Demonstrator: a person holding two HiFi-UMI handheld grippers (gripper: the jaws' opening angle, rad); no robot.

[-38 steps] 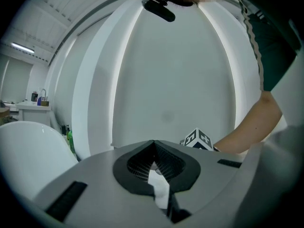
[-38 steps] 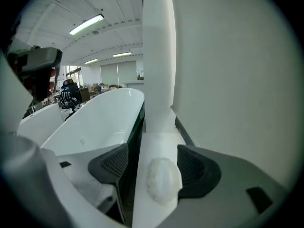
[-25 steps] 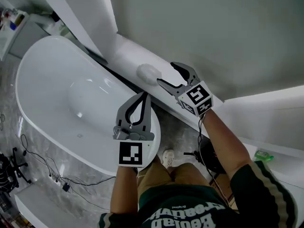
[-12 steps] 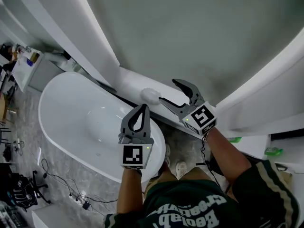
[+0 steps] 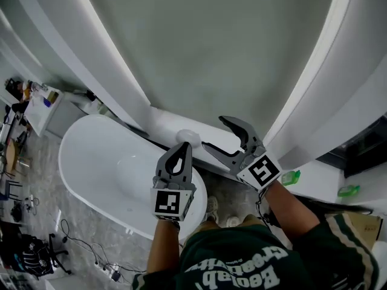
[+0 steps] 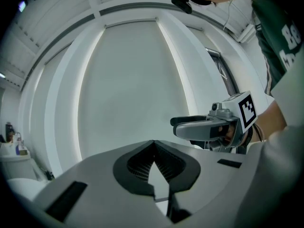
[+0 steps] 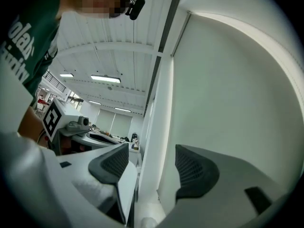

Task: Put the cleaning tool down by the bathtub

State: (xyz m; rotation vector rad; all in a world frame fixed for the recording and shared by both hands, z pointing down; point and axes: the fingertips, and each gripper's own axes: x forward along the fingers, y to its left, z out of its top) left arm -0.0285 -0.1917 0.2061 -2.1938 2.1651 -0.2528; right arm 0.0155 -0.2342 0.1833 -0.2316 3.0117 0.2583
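- Head view: looks down on a glossy white oval bathtub (image 5: pixel 103 162) standing on grey marbled floor (image 5: pixel 36 180).
- Shows the cleaning tool (image 5: pixel 188 138), a small pale rounded lump, lying on the white ledge (image 5: pixel 160 121) just behind the bathtub's far rim and free of both grippers. Too small to tell its long axis or which way it points.
- Puts the left gripper (image 5: pixel 180 153) over the bathtub's near end, jaws together, tip just short of the cleaning tool.
- Puts the right gripper (image 5: pixel 213 132) over the ledge beside the bathtub, grey curved jaws spread wide and empty.
- Left gripper view: confirms ribbed dark pads (image 6: pixel 142 163) meeting at the tip with nothing between. Catches the right gripper from the side against a smooth pale wall (image 6: pixel 128 89). Shows neither bathtub nor cleaning tool.
- Right gripper view: confirms dimpled pads well apart, only wall in the gap. Adds a ceiling with strip lights (image 7: pixel 105 79), unseen elsewhere.
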